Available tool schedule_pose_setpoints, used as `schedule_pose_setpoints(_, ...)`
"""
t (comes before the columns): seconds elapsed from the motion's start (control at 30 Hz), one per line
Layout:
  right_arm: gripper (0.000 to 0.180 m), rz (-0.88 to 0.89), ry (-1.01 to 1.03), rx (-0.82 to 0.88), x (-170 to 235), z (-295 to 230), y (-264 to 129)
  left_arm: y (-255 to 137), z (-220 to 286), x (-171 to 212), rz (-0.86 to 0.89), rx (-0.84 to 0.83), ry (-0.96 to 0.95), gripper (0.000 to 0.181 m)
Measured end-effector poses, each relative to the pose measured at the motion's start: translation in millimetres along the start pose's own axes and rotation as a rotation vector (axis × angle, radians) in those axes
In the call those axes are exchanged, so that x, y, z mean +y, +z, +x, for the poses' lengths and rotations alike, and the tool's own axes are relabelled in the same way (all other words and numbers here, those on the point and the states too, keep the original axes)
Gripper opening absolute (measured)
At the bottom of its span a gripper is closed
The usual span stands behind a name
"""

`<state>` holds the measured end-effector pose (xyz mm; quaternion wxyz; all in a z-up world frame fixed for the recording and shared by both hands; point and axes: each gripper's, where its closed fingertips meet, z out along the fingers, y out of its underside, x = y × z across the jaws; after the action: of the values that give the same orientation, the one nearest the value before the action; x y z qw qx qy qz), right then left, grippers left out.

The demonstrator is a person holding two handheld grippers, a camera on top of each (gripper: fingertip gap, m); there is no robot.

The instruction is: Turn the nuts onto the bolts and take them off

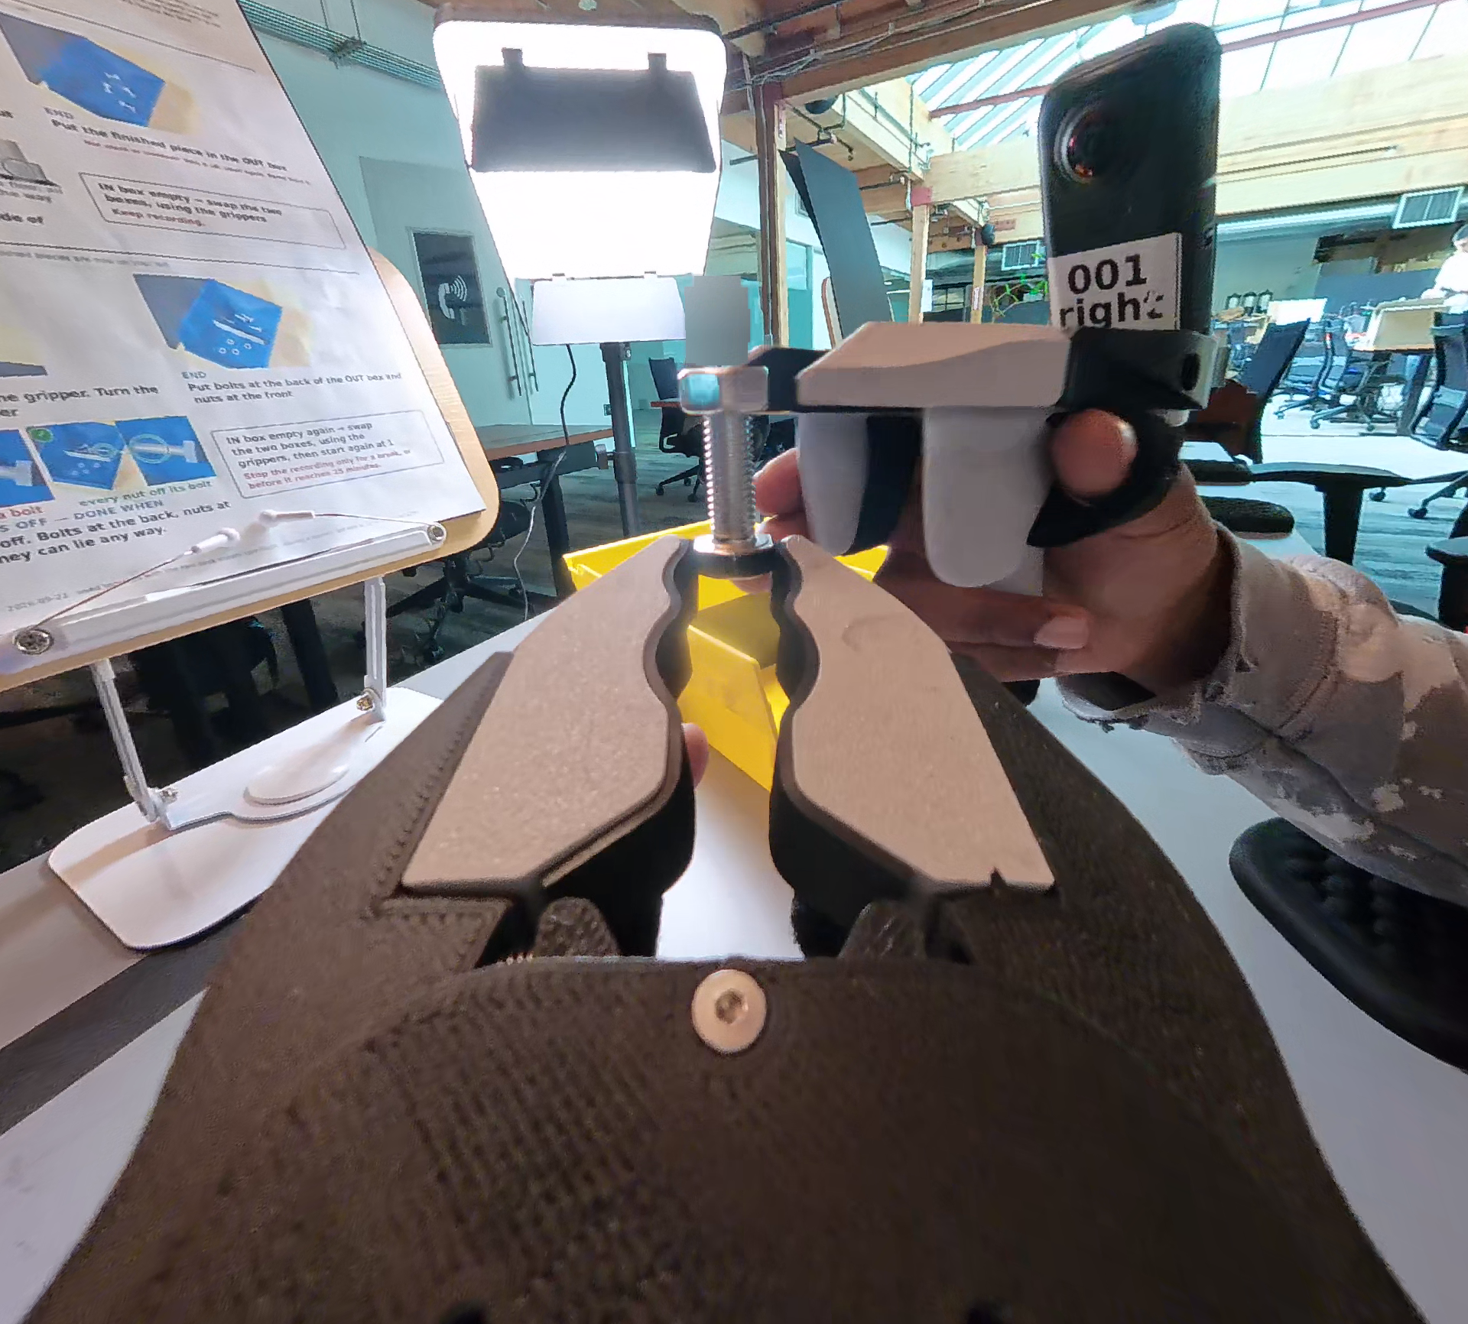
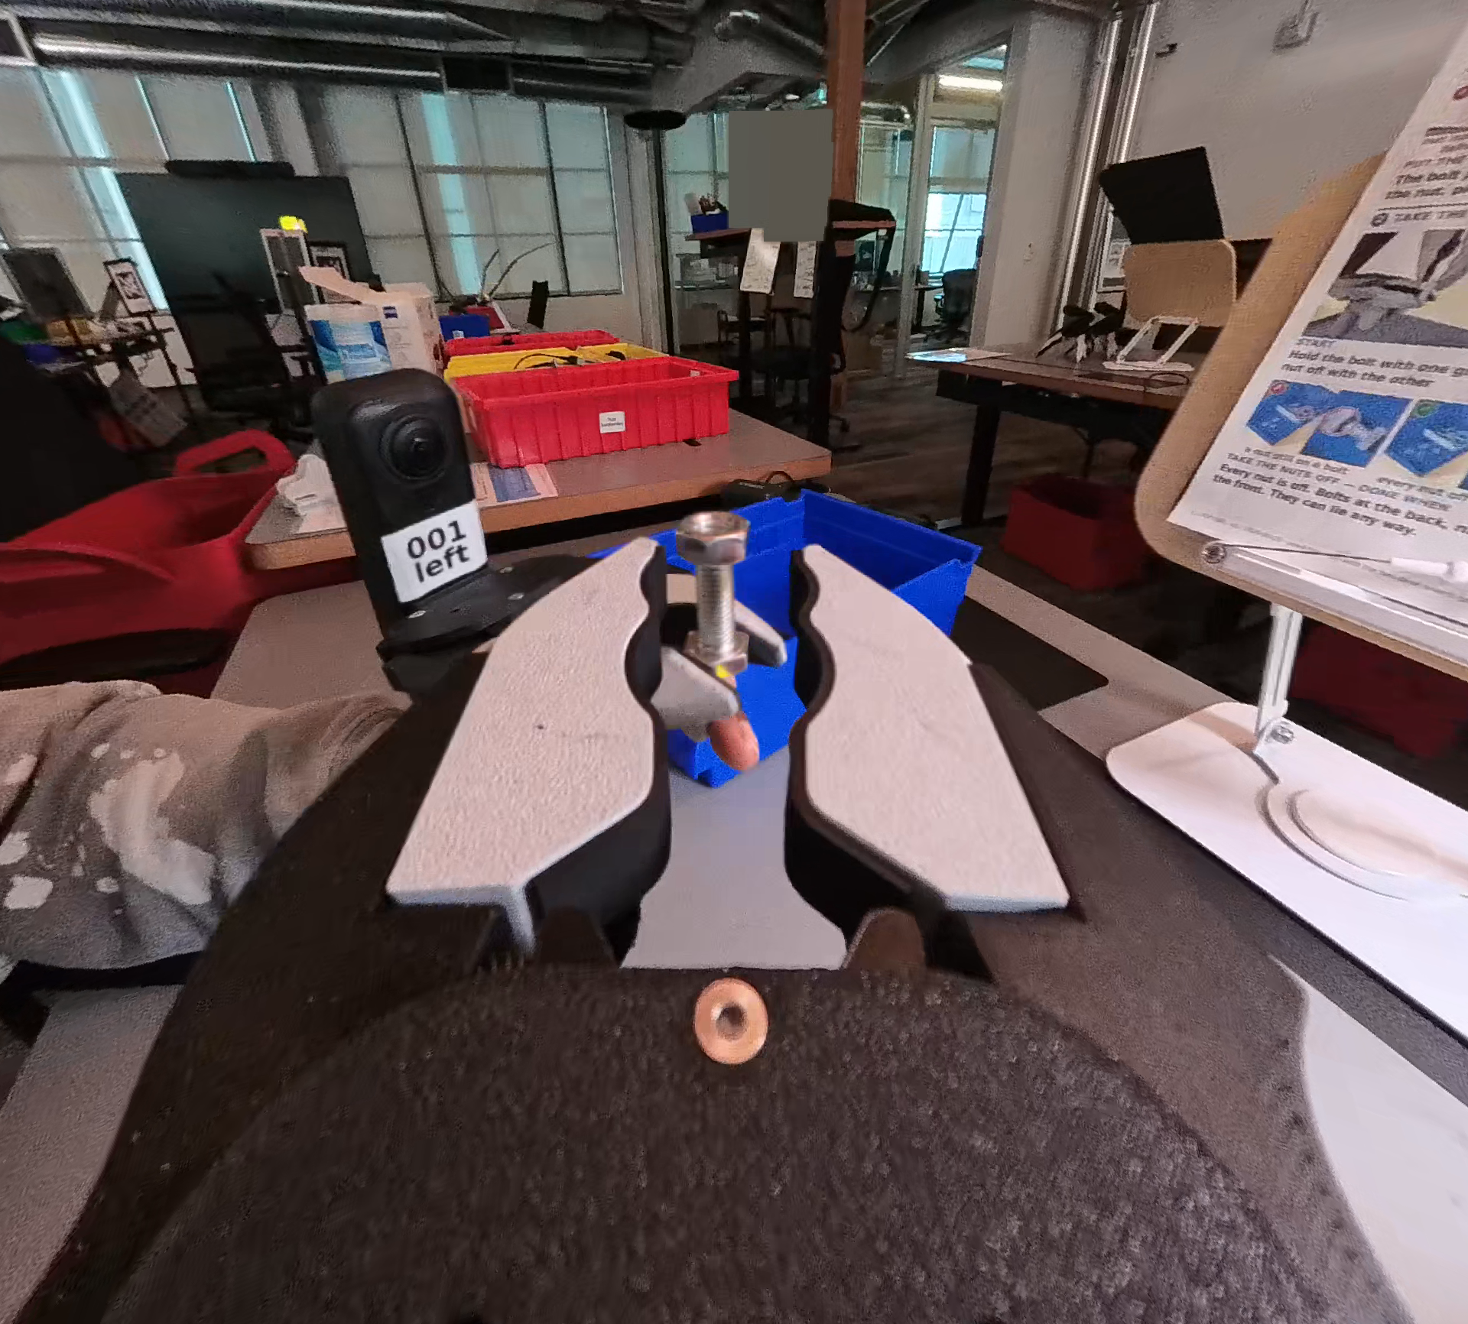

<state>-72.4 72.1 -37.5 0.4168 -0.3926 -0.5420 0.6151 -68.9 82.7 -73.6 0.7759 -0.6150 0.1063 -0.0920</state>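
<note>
While the left gripper (image 1: 732, 559) sits low at centre, the far left of its view is taken by a printed instruction board (image 1: 198, 253) on a white stand, which rests on the desk (image 1: 1112, 754).

Left gripper: fingertips drawn together and clamped on the bottom end of the bolt (image 1: 729, 476). Bolt upright, thread exposed along the shank, clear of the desk. A yellow bin (image 1: 731, 674) lies just beyond and below the fingers.

Upper hex (image 1: 723, 390) tops the bolt. From the right, the right gripper (image 1: 759, 376) comes in level with it, tips at the hex. A hand (image 1: 1072, 571) in a mottled grey sleeve holds that gripper's handle, and a black camera (image 1: 1128, 174) stands upright on it.

Right wrist view, left to right: grey sleeve (image 2: 159, 809), the left gripper's camera (image 2: 405, 460), then the bolt at centre. Right gripper fingers stand apart, one on either side of the upper hex, with a gap on both sides. Lower hex (image 2: 716, 654) is pinched between the left gripper's grey tips. Cannot tell which hex is the nut. A blue bin (image 2: 874, 555) sits behind the bolt, and the board stand is at far right.
</note>
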Motion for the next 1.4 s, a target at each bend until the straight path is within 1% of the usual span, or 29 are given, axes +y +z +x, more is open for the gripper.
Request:
schedule_pose_setpoints(0.03, 0.029, -0.001, 0.006, 0.011, 1.7, 3.8, -0.2, 0.3, 1.8, -0.4, 0.002, 0.003, 0.005, 0.019)
schedule_pose_setpoints(0.07, 0.021, 0.011, 0.03, 0.014, 1.0, 8.8, -2.8, 0.2, 1.6, -1.4, 0.004, -0.002, 0.003, 0.019)
schedule_pose_setpoints(0.1, 0.007, 0.031, 0.058, 0.047, -1.3, 19.0, -7.5, -0.7, 2.8, -4.3, 0.019, 0.01, -0.001, 0.019)
schedule_pose_setpoints(0.13, 0.006, 0.048, 0.056, 0.061, -3.9, 25.1, -12.3, -1.2, 1.9, -5.7, 0.017, 0.006, 0.001, 0.019)
schedule_pose_setpoints(0.23, 0.015, 0.05, 0.026, 0.044, -9.4, 22.0, -16.7, -2.1, 0.0, -7.7, 0.017, 0.002, -0.002, 0.019)
schedule_pose_setpoints(0.4, 0.025, 0.021, 0.001, -0.01, -3.3, 1.2, -4.6, 0.6, 3.0, -0.6, -0.002, 0.008, -0.004, 0.019)
schedule_pose_setpoints(0.57, 0.026, 0.025, 0.017, -0.024, -2.3, 1.0, -4.1, 1.6, 7.2, -1.6, 0.003, 0.017, -0.007, 0.019)
schedule_pose_setpoints(0.63, 0.015, 0.039, 0.022, 0.026, -4.8, 11.7, -8.0, -0.1, 6.0, -4.4, 0.021, 0.019, -0.016, 0.019)
schedule_pose_setpoints(0.67, 0.015, 0.046, 0.019, 0.048, -5.8, 16.7, -10.2, -0.4, 5.6, -4.9, 0.019, 0.019, -0.015, 0.019)
schedule_pose_setpoints(0.77, 0.018, 0.052, 0.029, 0.024, -8.9, 14.1, -12.1, 0.1, 5.9, -4.3, 0.016, 0.019, -0.013, 0.019)
schedule_pose_setpoints(0.9, 0.028, 0.031, -0.007, -0.035, -7.3, -4.6, -5.7, 1.8, 7.5, 1.0, 0.001, 0.023, -0.016, 0.019)
schedule_pose_setpoints(1.0, 0.026, 0.021, -0.02, -0.011, -4.6, -0.7, -4.7, 1.4, 9.2, -0.9, 0.009, 0.025, -0.013, 0.018)
schedule_pose_setpoints(1.03, 0.024, 0.025, -0.007, -0.005, -5.8, 2.5, -6.6, 0.7, 8.4, -2.2, 0.016, 0.024, -0.016, 0.019)
schedule_pose_setpoints(1.07, 0.012, 0.035, 0.004, 0.044, -8.0, 12.0, -9.7, -0.7, 7.9, -4.8, 0.032, 0.027, -0.018, 0.019)
schedule_pose_setpoints(1.1, 0.01, 0.054, 0.003, 0.08, -11.0, 19.8, -13.6, -1.5, 6.6, -6.3, 0.035, 0.022, -0.017, 0.019)
schedule_pose_setpoints(1.13, 0.01, 0.063, 0.004, 0.081, -13.0, 22.0, -16.5, -1.8, 6.0, -7.1, 0.032, 0.022, -0.015, 0.019)
schedule_pose_setpoints(1.3, 0.024, 0.045, -0.004, -0.006, -14.6, 2.8, -13.1, -1.0, 6.2, -4.5, 0.023, 0.023, -0.015, 0.019)
schedule_pose_setpoints(1.4, 0.026, 0.012, -0.045, -0.006, -7.2, -3.8, -6.0, 0.5, 9.4, -2.1, 0.013, 0.03, -0.009, 0.019)
